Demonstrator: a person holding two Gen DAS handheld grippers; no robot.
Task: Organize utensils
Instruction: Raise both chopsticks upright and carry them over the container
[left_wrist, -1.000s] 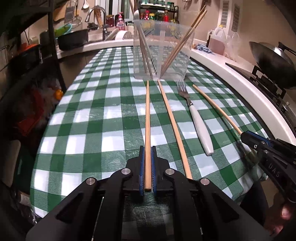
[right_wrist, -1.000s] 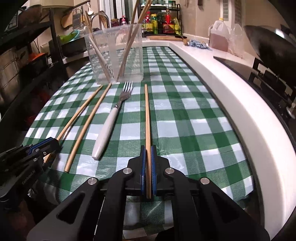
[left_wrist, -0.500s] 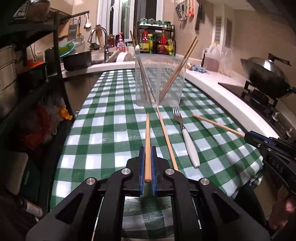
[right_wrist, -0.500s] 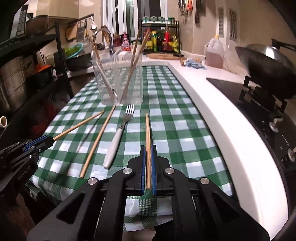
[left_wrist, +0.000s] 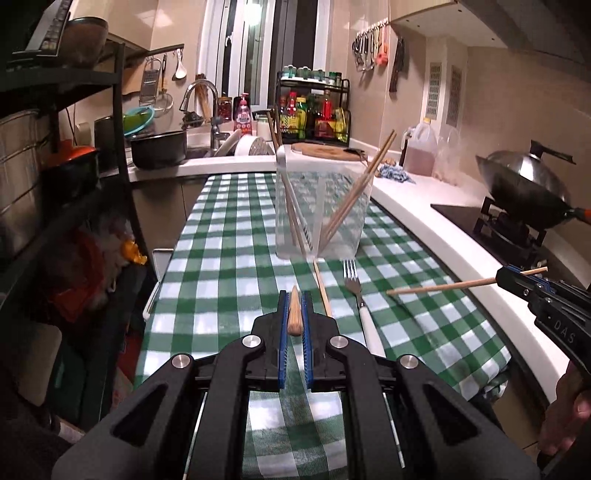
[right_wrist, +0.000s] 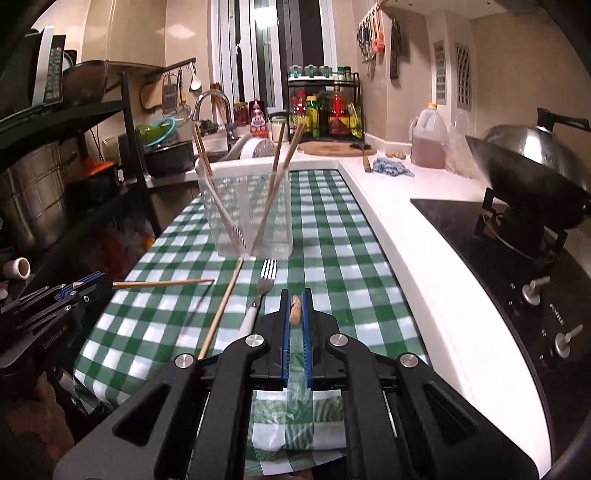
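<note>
I have a chopstick clamped in each hand. The left gripper (left_wrist: 294, 314) is closed on the butt of the left chopstick (left_wrist: 294, 312), which in my own view runs straight out along the fingers, so I see it end-on and foreshortened; from the right camera the same stick (right_wrist: 162, 283) shows as a near-level line clear of the desk (right_wrist: 332, 236), tip toward the middle. The right gripper (right_wrist: 294, 312) is closed the same way on the right chopstick (right_wrist: 294, 311), and from the left camera it (left_wrist: 439, 287) also hangs above the cloth, pointing inward. What my next move turns on is the cup (left_wrist: 321, 210): it stands ahead of both sets of fingers, beyond the fork (left_wrist: 356, 291) and the one loose chopstick (left_wrist: 322, 286) lying on the cloth with their far ends near its base. Its mouth is above where both held tips now point, I judge, and each stick's long axis lies closer to level than upright. So I would have to raise each tip over the rim, then tilt it down inside, beside the sticks leaning there. Neither hand looks clearly nearer; the cup sits a little right of centre in the left view and left of centre in the right, about between them.
</note>
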